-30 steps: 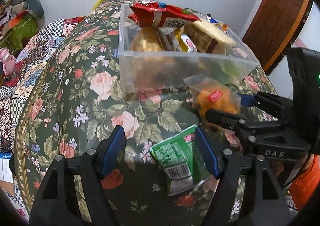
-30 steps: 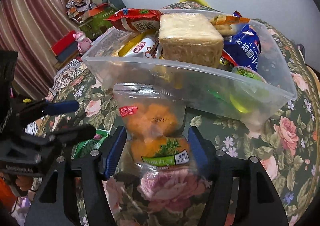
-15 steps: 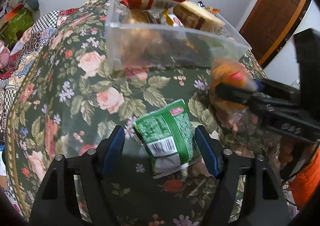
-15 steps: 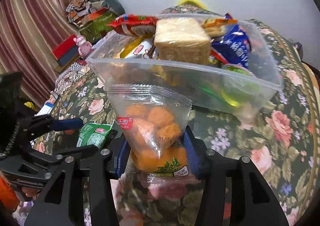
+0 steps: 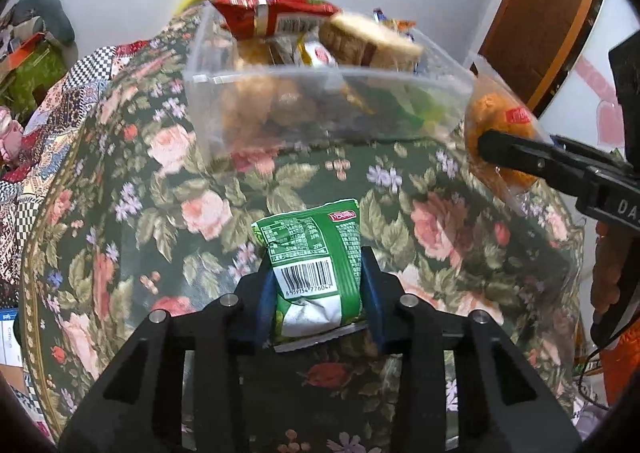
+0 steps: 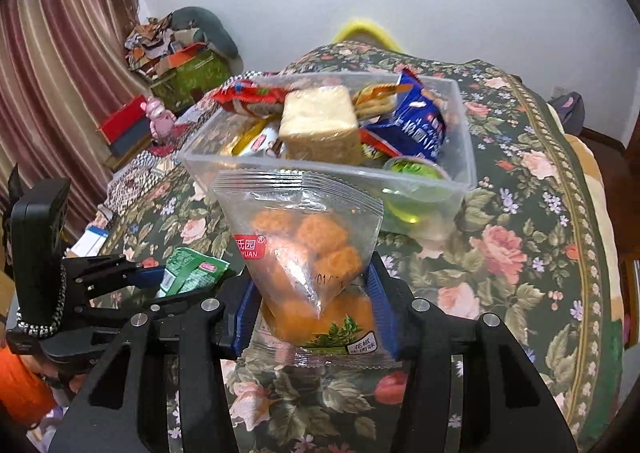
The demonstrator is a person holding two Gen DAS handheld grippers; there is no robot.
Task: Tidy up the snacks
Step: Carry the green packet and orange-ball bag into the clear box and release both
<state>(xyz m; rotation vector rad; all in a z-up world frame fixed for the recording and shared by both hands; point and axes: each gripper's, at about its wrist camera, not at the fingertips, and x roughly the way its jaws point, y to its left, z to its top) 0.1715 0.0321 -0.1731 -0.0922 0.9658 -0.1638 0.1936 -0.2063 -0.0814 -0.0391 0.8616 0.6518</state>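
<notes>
My left gripper is shut on a green snack packet and holds it above the floral tablecloth. My right gripper is shut on a clear bag of orange puffs, lifted in front of the clear plastic bin. The bin holds several snacks: a red packet, a wrapped bread block, a blue packet and a green jelly cup. The puffs bag and right gripper show at the right of the left wrist view. The green packet shows in the right wrist view.
The table drops away at its rounded edges. A wooden door stands at the right. Clutter, boxes and a striped curtain lie to the left beyond the table. A white wall is behind the bin.
Both grippers closed on their packets and lifted them off the tablecloth. The orange puffs bag rose toward the bin's right end; the green packet now sits gripped between my left fingers.
</notes>
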